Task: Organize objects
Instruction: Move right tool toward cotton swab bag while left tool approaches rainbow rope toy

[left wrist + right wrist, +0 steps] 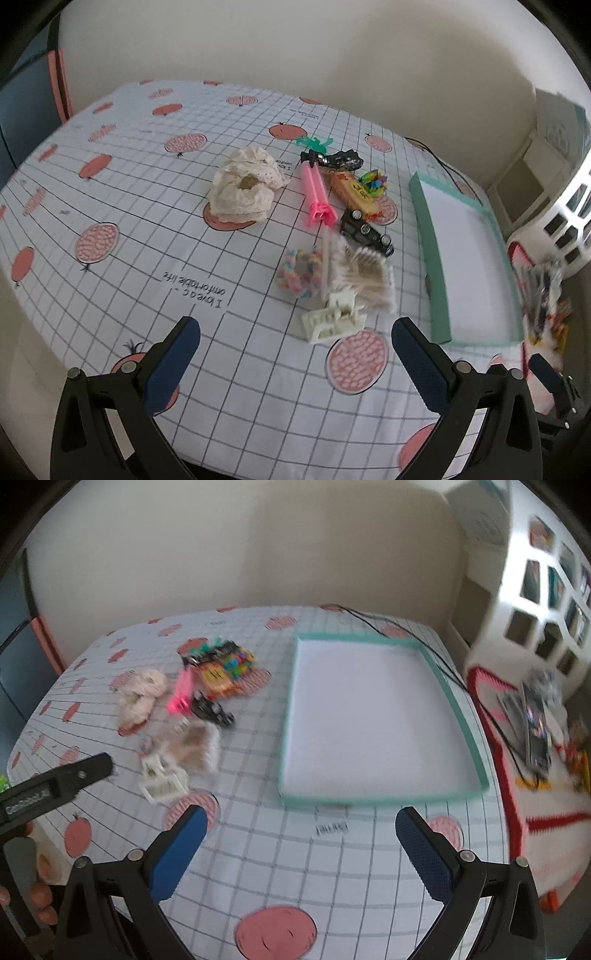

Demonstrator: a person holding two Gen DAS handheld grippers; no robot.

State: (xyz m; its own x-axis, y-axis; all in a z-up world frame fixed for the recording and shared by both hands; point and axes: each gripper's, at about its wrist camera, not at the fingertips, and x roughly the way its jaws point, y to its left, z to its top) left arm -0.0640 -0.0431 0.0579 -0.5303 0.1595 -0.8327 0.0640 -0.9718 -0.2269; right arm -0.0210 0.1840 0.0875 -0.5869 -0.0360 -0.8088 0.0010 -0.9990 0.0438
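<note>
Left wrist view: left tool (295, 341) spread apart, empty, above worktop (129, 206). Right tool (297, 829) likewise apart, empty. Teal tray (458, 701) lies right of toy pile (332, 236).

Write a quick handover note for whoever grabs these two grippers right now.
Left gripper: jaws open, holding nothing, hovering over the table near the white plastic piece.
Right gripper: jaws open, holding nothing, facing the tray.
Clutter sits in one cluster left of the tray: pink comb, toy car, cotton swabs, scrunchie, snack bar, lace cloth.
Done: nothing, the tray holds nothing.
Left: everything; the tray looks like the destination.
</note>
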